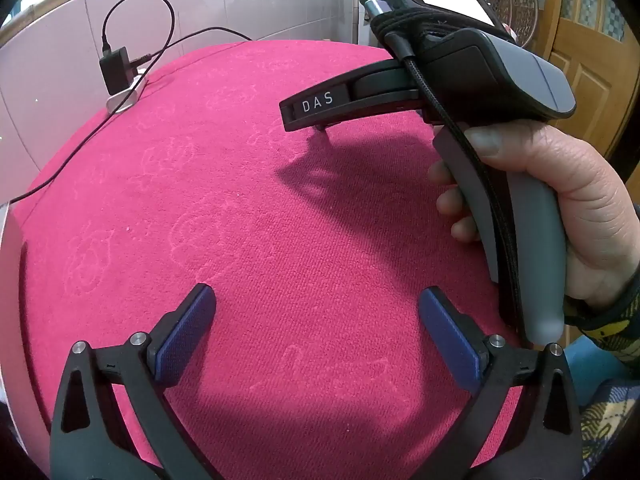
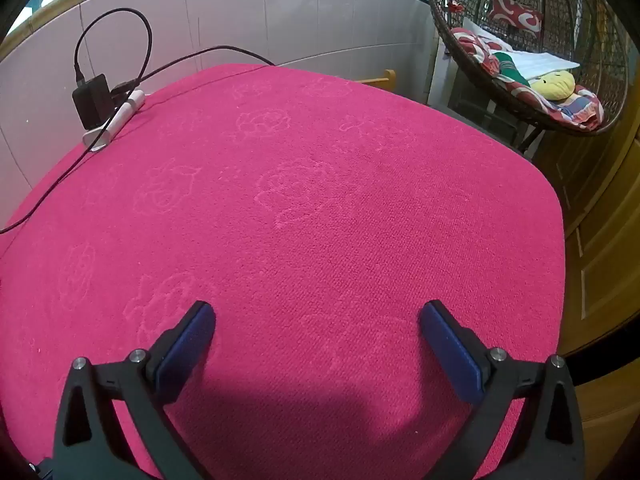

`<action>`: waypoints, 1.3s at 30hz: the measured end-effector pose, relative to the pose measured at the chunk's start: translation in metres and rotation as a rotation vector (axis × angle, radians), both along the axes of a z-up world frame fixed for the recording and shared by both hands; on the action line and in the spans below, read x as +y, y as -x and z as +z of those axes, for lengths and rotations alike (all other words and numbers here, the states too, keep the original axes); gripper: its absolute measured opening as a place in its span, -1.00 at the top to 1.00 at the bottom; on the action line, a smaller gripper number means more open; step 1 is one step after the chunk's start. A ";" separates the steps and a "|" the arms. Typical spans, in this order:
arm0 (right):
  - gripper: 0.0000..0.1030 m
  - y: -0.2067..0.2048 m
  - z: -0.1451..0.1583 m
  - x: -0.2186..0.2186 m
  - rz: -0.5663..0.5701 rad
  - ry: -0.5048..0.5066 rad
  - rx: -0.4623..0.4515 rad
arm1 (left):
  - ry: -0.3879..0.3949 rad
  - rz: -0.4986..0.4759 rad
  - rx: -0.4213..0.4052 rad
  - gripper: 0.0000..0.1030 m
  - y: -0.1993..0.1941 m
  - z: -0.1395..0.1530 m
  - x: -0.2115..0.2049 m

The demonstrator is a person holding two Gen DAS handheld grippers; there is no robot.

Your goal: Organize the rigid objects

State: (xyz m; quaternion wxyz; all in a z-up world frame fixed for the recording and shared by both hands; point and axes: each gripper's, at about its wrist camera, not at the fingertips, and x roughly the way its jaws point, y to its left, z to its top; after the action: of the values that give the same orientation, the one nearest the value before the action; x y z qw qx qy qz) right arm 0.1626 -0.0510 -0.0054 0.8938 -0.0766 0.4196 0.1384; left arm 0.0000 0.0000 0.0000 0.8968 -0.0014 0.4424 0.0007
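Both my claws hang spread wide with nothing between the blue pads: my left gripper (image 1: 316,312) and my right gripper (image 2: 316,326), held in my right hand (image 1: 560,216), over the pink cloth (image 2: 320,200). Only a black charger (image 2: 93,100) sits at the far-left edge, perhaps on a white strip (image 2: 116,122)

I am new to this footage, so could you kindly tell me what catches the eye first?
A bright pink cloth covers the whole table. At its far left edge a black charger stands plugged into a white strip. In the left view, a hand holds the right gripper above the cloth.
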 end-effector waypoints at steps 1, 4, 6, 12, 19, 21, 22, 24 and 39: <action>-1.00 0.000 0.000 0.000 0.000 0.003 0.000 | 0.002 0.000 -0.001 -0.99 0.000 0.000 0.000; -1.00 0.000 0.000 0.000 0.000 0.003 0.001 | 0.000 0.000 0.002 -0.99 0.000 0.000 0.000; -1.00 0.000 0.000 0.000 0.000 0.003 0.000 | 0.000 0.000 0.001 -0.99 0.000 0.000 0.000; -1.00 0.000 0.000 0.001 0.000 0.002 -0.001 | -0.001 0.000 0.000 -0.99 0.000 0.000 0.000; -1.00 0.000 0.000 0.000 0.000 0.003 0.000 | 0.000 0.000 0.000 -0.99 0.000 0.000 0.000; -1.00 0.000 0.000 0.000 0.000 0.001 0.000 | 0.000 0.000 0.000 -0.99 0.000 0.000 0.000; -1.00 0.000 0.000 0.000 0.000 0.002 0.001 | 0.002 0.000 0.001 -0.99 0.000 0.000 0.000; -1.00 -0.001 0.000 0.000 0.000 0.000 0.001 | 0.001 0.000 0.001 -0.99 -0.003 0.001 0.003; -1.00 -0.001 0.000 0.000 0.000 0.001 0.000 | 0.001 -0.001 0.001 -0.99 0.000 0.000 0.001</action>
State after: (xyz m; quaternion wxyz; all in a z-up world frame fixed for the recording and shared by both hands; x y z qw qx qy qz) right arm 0.1631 -0.0514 -0.0057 0.8938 -0.0770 0.4197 0.1383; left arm -0.0002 0.0006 0.0003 0.8965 -0.0015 0.4429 0.0001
